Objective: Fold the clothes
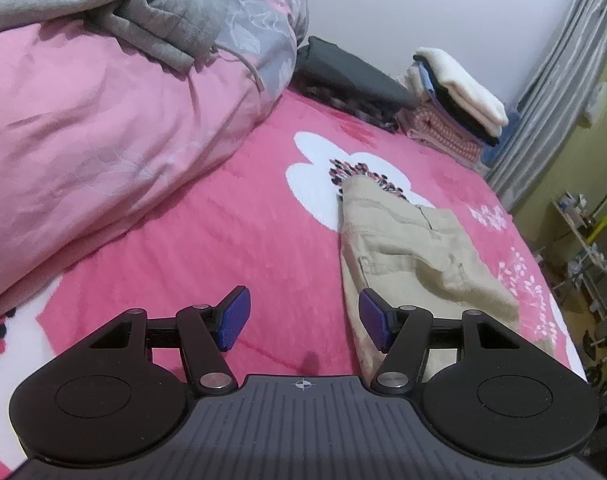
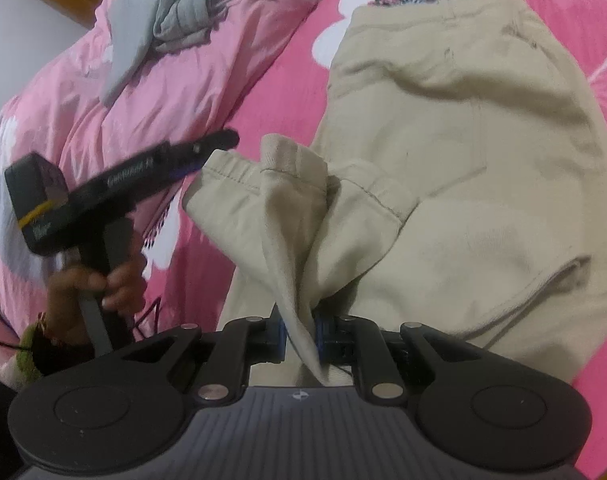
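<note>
Beige trousers (image 2: 483, 160) lie on a bed covered by a pink blanket (image 1: 231, 232) printed with white flowers. In the left wrist view the garment's long axis runs from the near edge of the picture up toward the large white flower (image 1: 315, 168); its far end rests on the flower's dark-dotted centre, its near end passes behind the right-hand finger. In the right wrist view the same axis runs from the fingers at the bottom upward, the far end again reaching the flower.

Right gripper (image 2: 301, 338): the fingers are nearly closed and pinch a bunched fold of the trousers' fabric, which rises between the blue pads (image 2: 281, 336); a hemmed edge with visible stitching stands up just above them.

Left gripper (image 1: 303, 322): the fingers stand partly open with nothing between them, over bare blanket just left of the trousers. In the right wrist view this gripper (image 2: 207, 148) appears at the left, held by a hand (image 2: 91, 288) on its grip. White lettering runs along its black body, too blurred to read; a yellow-striped label on its rear block is likewise illegible.

A pink-and-grey duvet (image 1: 83, 128) is heaped at the left, with a grey garment (image 1: 155, 12) and its drawstring on top. A stack of folded clothes (image 1: 455, 104) sits at the far end of the bed beside a grey curtain (image 1: 559, 80).
</note>
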Tool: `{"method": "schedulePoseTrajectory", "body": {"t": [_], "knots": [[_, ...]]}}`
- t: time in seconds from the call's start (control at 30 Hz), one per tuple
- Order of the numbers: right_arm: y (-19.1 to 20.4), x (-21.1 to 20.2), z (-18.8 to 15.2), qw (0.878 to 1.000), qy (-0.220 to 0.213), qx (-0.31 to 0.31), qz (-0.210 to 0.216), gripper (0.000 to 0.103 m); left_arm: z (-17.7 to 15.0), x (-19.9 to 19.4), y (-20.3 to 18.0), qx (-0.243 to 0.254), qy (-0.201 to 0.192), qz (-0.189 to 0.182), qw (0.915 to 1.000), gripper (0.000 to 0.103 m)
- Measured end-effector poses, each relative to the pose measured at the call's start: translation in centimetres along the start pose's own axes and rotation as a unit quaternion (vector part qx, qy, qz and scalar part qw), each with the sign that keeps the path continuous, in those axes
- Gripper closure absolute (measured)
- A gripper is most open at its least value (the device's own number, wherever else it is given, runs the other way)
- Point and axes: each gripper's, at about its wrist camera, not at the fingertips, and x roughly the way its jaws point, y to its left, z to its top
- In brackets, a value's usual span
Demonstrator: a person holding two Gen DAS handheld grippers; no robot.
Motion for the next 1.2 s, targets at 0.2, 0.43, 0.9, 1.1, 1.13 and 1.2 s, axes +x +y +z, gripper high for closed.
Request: {"method": "schedulePoseTrajectory", "body": {"t": [0.2,0.43,0.9,1.1,1.13,1.2], "knots": [[1.1,0.3,-1.5,0.999,0.036,-0.003,0.009,0.089,-0.1,-0.6,-0.5,0.008,-0.005,-0.007,0.9999,0.042],[2.3,1.3,-3.2,0.995,0.092,0.002,0.025,0.089,-0.2,-0.7,-1.4,0.018,-0.003,-0.02,0.9996,0.042],[6.0,3.1,-6.9,0.978,0.2,-0.033,0.044,0.087,-3.0,-0.2,-5.3,0.104,0.06,-0.092,0.9886,0.036],[9.7,1.8,-8.2,0.97,0.199,-0.139,-0.003,0.059,-6.1,0.4,-6.9,0.152,0.11,-0.108,0.9763,0.035],[10.2,1.2,-8.2,0.97,0.192,-0.152,-0.003,0.055,-6.6,0.3,-7.1,0.159,0.113,-0.106,0.975,0.035],[10.8,-0.3,-8.0,0.97,0.177,-0.167,-0.004,0.052,-6.9,0.1,-6.9,0.163,0.112,-0.104,0.9747,0.034]]}}
